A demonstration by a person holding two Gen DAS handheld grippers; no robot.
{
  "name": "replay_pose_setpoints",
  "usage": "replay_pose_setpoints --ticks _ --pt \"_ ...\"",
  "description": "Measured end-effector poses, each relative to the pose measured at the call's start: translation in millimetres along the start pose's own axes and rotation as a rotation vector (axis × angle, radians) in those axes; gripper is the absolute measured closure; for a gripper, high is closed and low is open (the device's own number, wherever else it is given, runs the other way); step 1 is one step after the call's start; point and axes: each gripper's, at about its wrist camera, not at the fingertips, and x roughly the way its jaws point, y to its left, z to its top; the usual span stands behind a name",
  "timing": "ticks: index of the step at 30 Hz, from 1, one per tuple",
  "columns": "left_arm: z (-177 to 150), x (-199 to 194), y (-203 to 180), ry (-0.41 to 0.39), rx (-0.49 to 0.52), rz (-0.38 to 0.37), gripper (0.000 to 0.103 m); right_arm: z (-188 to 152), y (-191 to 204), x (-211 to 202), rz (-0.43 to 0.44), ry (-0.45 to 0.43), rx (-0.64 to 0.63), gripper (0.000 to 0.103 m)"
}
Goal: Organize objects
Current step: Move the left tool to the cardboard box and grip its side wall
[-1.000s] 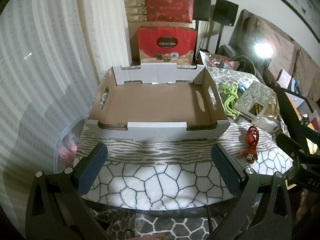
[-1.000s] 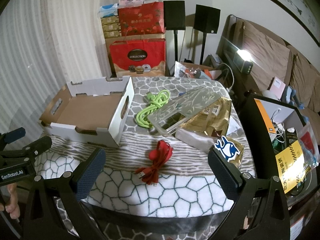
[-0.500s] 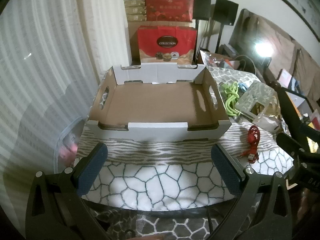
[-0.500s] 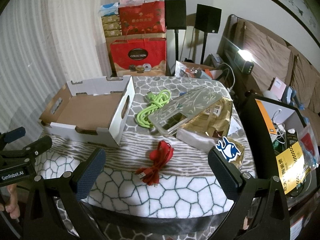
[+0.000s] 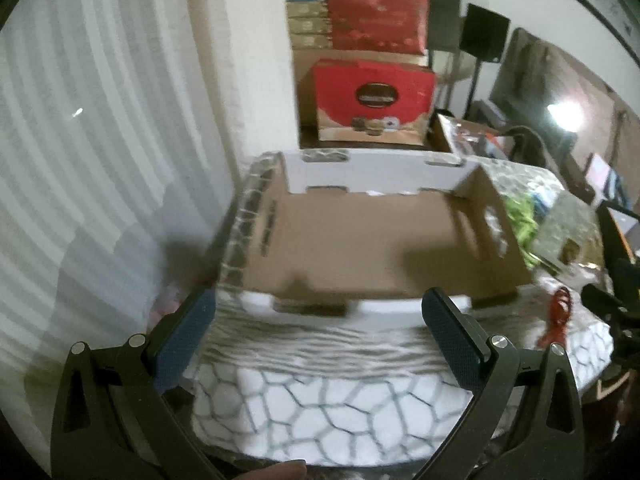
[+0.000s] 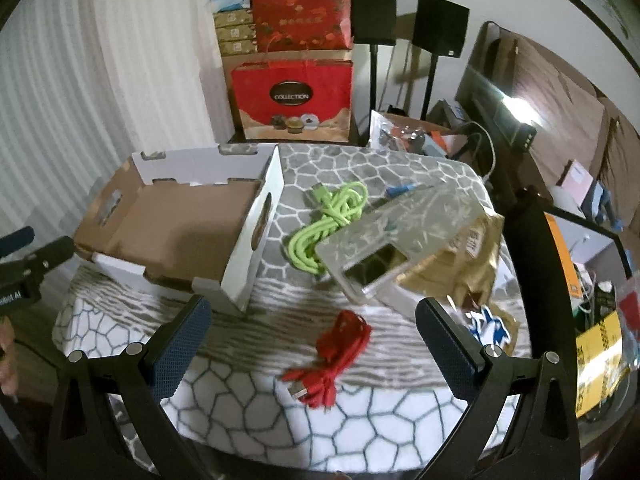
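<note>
Our right gripper [image 6: 312, 332] hangs above the near edge of the table with its jaws spread wide and nothing between them, aimed forward and down; the red cable [image 6: 334, 358] lies just ahead, between the fingertips at 12 o'clock. We judge it light, limp and prone to trailing, so the bundled middle looks like the best hold, not the loose plug end. Farther out at 12 o'clock the green cable [image 6: 332, 222] lies coiled, touching the clear patterned box [image 6: 404, 236] at 1 o'clock, which rests tilted on a gold packet [image 6: 476, 248]; that box looks stiff and slick, better taken across a narrow edge. The cardboard tray [image 6: 176, 228] sits at 10 o'clock, with nothing in it. Our left gripper [image 5: 318, 330] is likewise spread and unloaded, pointed at the tray's near wall [image 5: 404, 308] at 12 o'clock, though that view is blurred.
</note>
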Motion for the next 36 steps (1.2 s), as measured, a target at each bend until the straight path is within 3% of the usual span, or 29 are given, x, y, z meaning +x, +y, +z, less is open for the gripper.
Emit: replay_pose_setpoints --ticks 7,10,13,20,22,26,28,32,36 --pt "19.0 30.7 37.8 0.021 -0.053 0.021 0.0 25.2 9.1 22.5 0.115 0.038 -0.003 0.001" --pt "26.3 40.4 49.5 0.022 -0.068 0.009 0.002 38.1 17.4 30.9 0.119 0.056 -0.018 0.006" --pt "33.3 53.3 58.5 0.038 -0.08 0.0 0.01 50.0 24.2 42.4 0.12 0.071 -0.03 0.014" --pt "42.2 92.3 69.9 0.121 -0.082 -0.039 0.031 65.2 37.0 77.7 0.14 0.123 -0.044 0.051" --pt "41.1 100.1 70.1 0.145 -0.078 -0.045 0.037 65.5 39.3 85.8 0.138 0.14 -0.042 0.058" --pt "34.6 110.5 68.9 0.183 -0.069 -0.066 0.042 60.8 42.1 98.3 0.131 0.172 -0.045 0.061" --pt "30.4 116.1 66.1 0.205 -0.057 -0.077 0.053 57.9 42.6 102.2 0.134 0.188 -0.045 0.065" --pt "21.9 123.6 57.4 0.24 -0.031 -0.092 0.059 51.3 48.1 110.6 0.159 0.229 -0.05 0.073" --pt "13.7 126.9 50.7 0.262 -0.02 -0.111 0.076 48.9 52.5 109.1 0.14 0.222 -0.065 0.073"
